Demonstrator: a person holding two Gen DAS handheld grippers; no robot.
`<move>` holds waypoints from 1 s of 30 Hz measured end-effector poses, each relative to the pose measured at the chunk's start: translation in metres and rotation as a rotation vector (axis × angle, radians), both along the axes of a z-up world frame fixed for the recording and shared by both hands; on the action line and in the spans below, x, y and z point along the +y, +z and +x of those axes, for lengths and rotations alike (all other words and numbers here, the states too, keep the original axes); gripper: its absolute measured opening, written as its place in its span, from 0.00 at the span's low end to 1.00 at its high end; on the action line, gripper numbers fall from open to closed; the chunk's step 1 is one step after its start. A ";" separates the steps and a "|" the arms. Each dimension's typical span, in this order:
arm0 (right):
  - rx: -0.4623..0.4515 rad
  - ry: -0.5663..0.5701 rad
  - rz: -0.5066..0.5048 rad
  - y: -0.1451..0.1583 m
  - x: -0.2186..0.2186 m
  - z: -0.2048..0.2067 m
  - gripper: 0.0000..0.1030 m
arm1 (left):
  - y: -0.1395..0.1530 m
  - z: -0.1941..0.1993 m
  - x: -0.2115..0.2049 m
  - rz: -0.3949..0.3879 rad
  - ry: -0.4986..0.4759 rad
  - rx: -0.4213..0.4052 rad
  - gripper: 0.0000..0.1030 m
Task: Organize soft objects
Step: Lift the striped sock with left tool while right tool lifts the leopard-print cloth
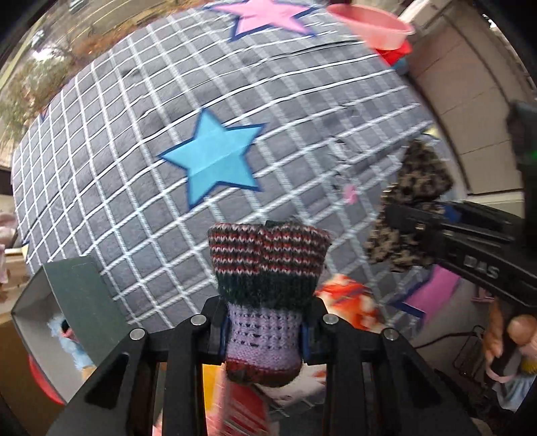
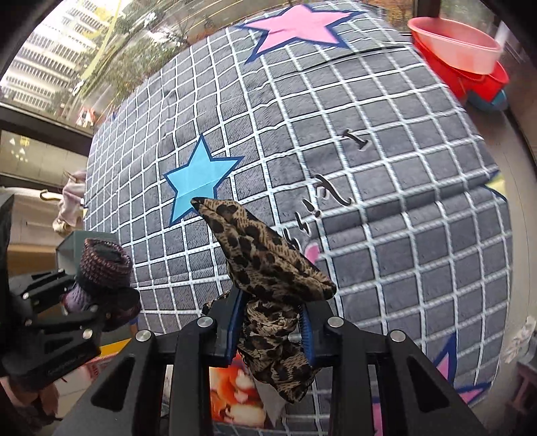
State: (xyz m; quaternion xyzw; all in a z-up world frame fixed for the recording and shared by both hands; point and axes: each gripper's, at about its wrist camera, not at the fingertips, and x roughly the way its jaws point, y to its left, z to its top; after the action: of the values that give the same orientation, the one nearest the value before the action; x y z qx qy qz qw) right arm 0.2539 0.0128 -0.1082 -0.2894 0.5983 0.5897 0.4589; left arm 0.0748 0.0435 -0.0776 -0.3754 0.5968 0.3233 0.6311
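While our left gripper (image 1: 263,330) clenches the striped purple knitted sock (image 1: 265,288) upright at lower centre, our right gripper (image 2: 272,327) grips a leopard-print fabric piece (image 2: 265,265) pointing upper left.

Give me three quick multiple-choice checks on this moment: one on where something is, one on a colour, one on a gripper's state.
1. Where is the stack of plastic basins?
A. At the far right corner of the grid-patterned blanket
B. Inside the open box at the left
C. Under the blue star

2. What colour is the star in the middle of the blanket?
A. Yellow
B. Light blue
C. Green

3. What is the right gripper doing?
A. Open and empty
B. Shut on a leopard-print cloth
C. Shut on a basin

Answers:
1 A: the pink basin sits on red and blue ones beyond the blanket's far right edge.
2 B: it is light blue with a darker blue outline; the pink star lies farther back.
3 B: the cloth is pinched between both fingers and sticks out forward, while the left gripper holds a striped knitted sock.
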 end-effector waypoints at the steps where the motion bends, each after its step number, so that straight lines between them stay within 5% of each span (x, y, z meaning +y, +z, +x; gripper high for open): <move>1: 0.000 -0.007 0.000 0.002 -0.004 -0.005 0.30 | 0.004 0.000 -0.009 0.003 -0.012 -0.018 0.32; 9: -0.006 -0.056 -0.003 0.020 -0.048 -0.003 0.30 | 0.029 0.031 -0.070 0.019 -0.097 -0.134 0.32; 19: -0.017 -0.066 -0.027 0.042 -0.116 -0.011 0.30 | 0.050 0.021 -0.134 0.026 -0.248 -0.206 0.32; 30: -0.002 0.022 -0.085 0.037 -0.166 -0.066 0.30 | 0.051 -0.038 -0.183 0.021 -0.196 -0.288 0.32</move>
State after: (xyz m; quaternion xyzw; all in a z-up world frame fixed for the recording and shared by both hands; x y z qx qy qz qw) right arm 0.1884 -0.1534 -0.0715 -0.3157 0.6191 0.5686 0.4402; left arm 0.0367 -0.1391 -0.0267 -0.3512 0.5307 0.2091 0.7425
